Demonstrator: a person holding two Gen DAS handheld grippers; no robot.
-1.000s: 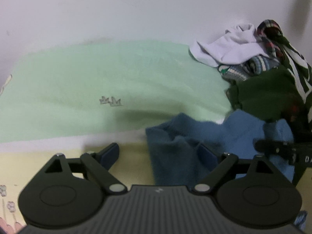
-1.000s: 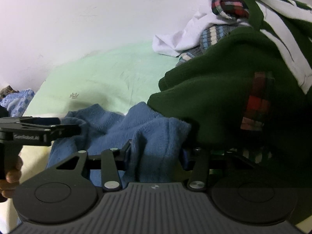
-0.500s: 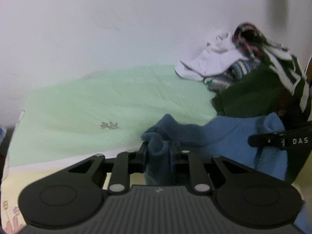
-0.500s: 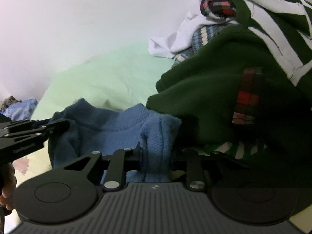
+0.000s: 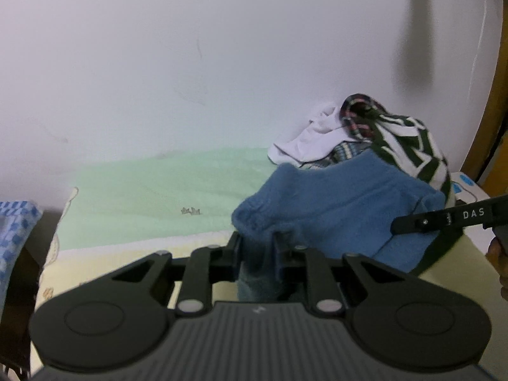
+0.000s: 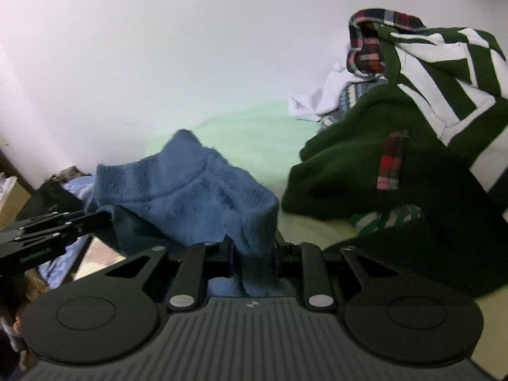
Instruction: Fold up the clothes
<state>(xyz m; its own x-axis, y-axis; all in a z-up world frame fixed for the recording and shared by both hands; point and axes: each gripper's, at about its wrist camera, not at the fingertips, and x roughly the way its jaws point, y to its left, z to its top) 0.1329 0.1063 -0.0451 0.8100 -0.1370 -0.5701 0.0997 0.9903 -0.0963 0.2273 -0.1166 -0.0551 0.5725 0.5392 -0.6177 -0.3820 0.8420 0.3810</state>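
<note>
A blue knit sweater (image 5: 343, 209) hangs lifted above the bed, stretched between both grippers. My left gripper (image 5: 256, 247) is shut on one bunched edge of it. My right gripper (image 6: 254, 247) is shut on another edge of the blue sweater (image 6: 190, 190). In the left wrist view the right gripper (image 5: 444, 219) shows at the far right, a hand behind it. The left gripper (image 6: 98, 219) pokes in from the left of the right wrist view, pinching the sweater's corner.
A pale green sheet (image 5: 152, 187) covers the bed against a white wall. A pile of clothes lies at the right: a dark green sweater (image 6: 381, 171), a green-and-white striped garment (image 6: 451, 63), a plaid shirt (image 6: 368, 41) and a white garment (image 5: 311, 139). A blue checked cloth (image 5: 12, 222) lies far left.
Both grippers went from open to shut on the blue sweater, then lifted it up off the bed and away from the pile.
</note>
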